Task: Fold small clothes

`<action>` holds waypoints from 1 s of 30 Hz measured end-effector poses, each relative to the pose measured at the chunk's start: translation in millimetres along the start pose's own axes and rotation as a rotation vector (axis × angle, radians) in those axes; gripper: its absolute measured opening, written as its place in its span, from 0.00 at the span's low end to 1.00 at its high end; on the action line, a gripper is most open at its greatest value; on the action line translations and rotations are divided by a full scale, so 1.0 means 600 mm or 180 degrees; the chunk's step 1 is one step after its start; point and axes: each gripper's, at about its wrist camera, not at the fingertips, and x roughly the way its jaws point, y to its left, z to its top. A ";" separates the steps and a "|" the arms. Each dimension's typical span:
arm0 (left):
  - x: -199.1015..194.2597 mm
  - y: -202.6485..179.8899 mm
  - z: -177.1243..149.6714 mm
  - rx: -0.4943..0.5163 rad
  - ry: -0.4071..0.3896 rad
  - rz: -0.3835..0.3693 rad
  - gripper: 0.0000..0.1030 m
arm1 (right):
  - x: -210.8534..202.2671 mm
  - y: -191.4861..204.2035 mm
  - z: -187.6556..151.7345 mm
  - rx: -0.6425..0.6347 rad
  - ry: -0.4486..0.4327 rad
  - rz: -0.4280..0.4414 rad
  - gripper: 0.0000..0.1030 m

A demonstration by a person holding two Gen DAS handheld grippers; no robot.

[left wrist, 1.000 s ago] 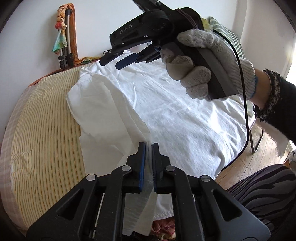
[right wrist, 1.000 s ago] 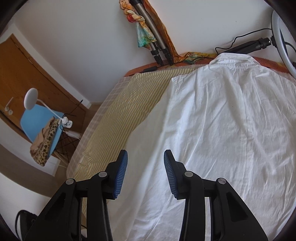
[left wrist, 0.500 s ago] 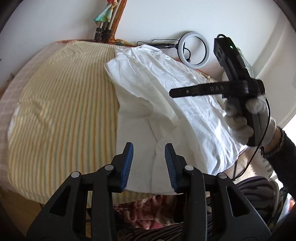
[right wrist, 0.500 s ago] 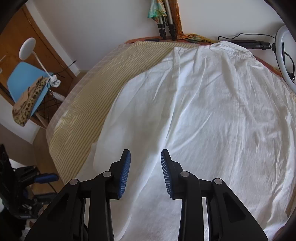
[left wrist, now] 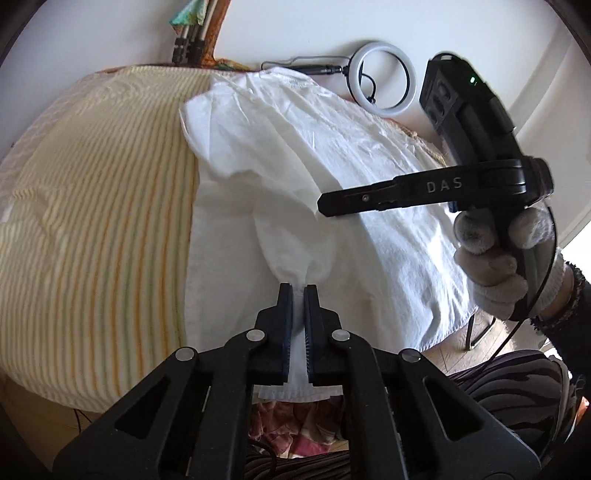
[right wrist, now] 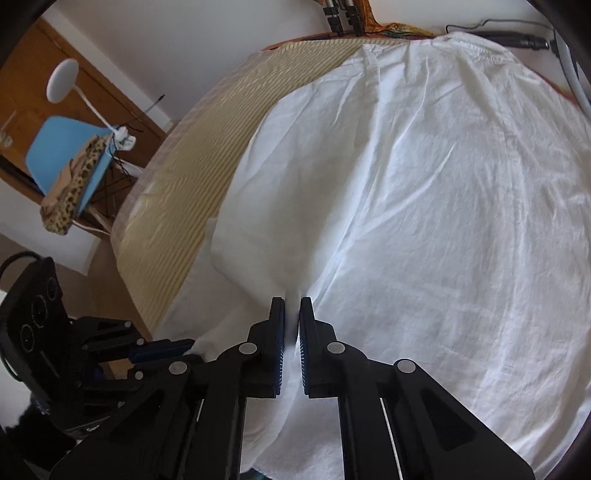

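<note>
A white shirt [left wrist: 332, 147] lies spread on a table with a yellow striped cloth [left wrist: 96, 206]. My left gripper [left wrist: 298, 291] is shut on a bunched fold of the shirt near its near edge. My right gripper [right wrist: 291, 306] is shut on a fold of the same shirt [right wrist: 424, 184], which rises between the blue pads. In the left wrist view the right gripper [left wrist: 325, 203] shows side on, held by a gloved hand [left wrist: 495, 258] above the shirt. The left gripper [right wrist: 162, 350] also shows at lower left in the right wrist view.
A ring light [left wrist: 384, 81] and its cable lie at the table's far edge by the wall. Tripod legs with a colourful scarf [left wrist: 192, 33] lean on the wall. A blue chair with a leopard cloth [right wrist: 70, 166] and a white lamp [right wrist: 62, 79] stand left of the table.
Half a second ago both grippers were open above the shirt. Now both have closed on folds of the white cloth, and the cloth is pulled up into them.
</note>
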 end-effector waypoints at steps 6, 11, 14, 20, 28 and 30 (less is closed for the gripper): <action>-0.056 -0.011 -0.013 0.0185 -0.0216 0.0288 0.04 | -0.012 0.000 -0.006 -0.0035 -0.0114 0.0097 0.05; -0.007 -0.005 -0.025 0.0221 0.0026 0.0374 0.05 | -0.010 0.033 -0.012 -0.0543 -0.0039 -0.0892 0.07; -0.025 0.004 -0.027 0.0137 -0.0144 0.0466 0.18 | -0.034 0.061 -0.016 -0.0814 -0.0213 -0.1001 0.15; -0.021 0.054 -0.028 -0.0214 -0.0230 0.0583 0.53 | -0.031 0.102 0.005 -0.0960 -0.0213 -0.0775 0.15; 0.014 0.055 -0.044 -0.0204 -0.0090 0.0303 0.26 | -0.044 0.146 0.101 -0.0664 -0.0389 -0.0619 0.59; 0.016 0.056 -0.048 -0.0224 -0.0126 0.0297 0.15 | -0.021 0.148 0.135 -0.0548 -0.0370 -0.0648 0.59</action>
